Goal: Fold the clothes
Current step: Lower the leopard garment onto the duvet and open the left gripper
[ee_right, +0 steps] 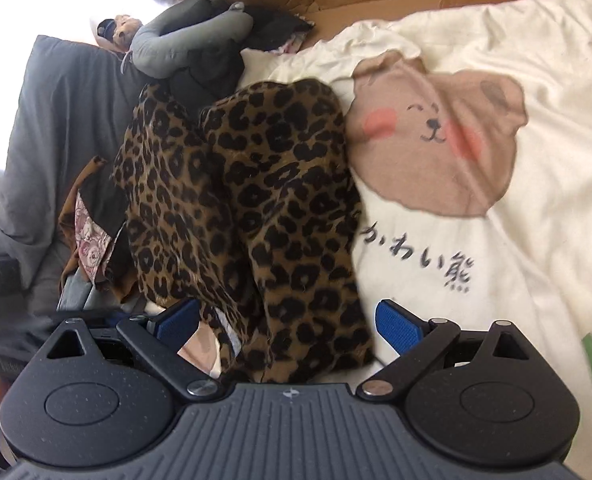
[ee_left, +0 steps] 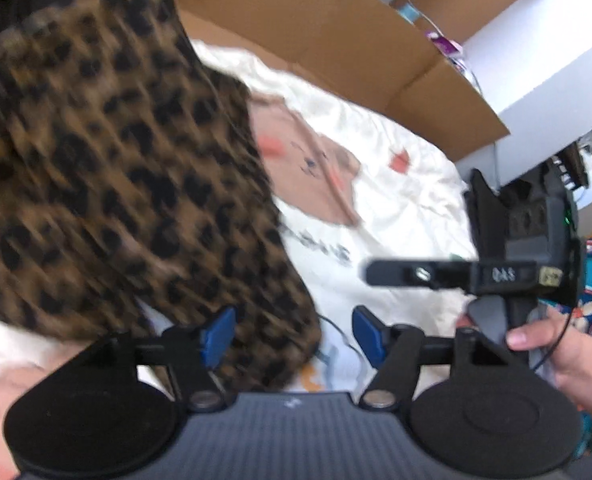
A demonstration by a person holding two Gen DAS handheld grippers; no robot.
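Lying bunched on the bed, the brown-and-black leopard-print fabric garment (ee_right: 252,208) rests in long rumpled folds on a cream bedsheet printed with a tan bear face (ee_right: 435,136) and dark handwritten characters. Its near end reaches the right gripper (ee_right: 288,324), just in front of the housing.

Right gripper: blue-padded fingers (ee_right: 399,326) spread wide. The garment's hem sits between them but neither pad is seen pressing it. The left pad is near the cloth edge; contact cannot be confirmed.

Left gripper (ee_left: 292,334): blue pads (ee_left: 218,334) also spread apart. In the left wrist view the leopard-print garment (ee_left: 128,168) fills the left half of the frame, blurred. The cloth overlaps the left pad region, yet the jaws are not closed on it.

Right gripper as seen from the left wrist view (ee_left: 399,274): it sits to the right over the sheet, held by a hand (ee_left: 555,348) on its handle; one black finger points leftward.

Surroundings: brown cardboard panels (ee_left: 335,32) stand along the far side of the bed. In the right wrist view a grey padded quilt (ee_right: 60,128) lies left of the garment, with a grey curved neck pillow (ee_right: 188,44) beyond it and a small patterned maroon cloth (ee_right: 92,236) touching the garment's left side.
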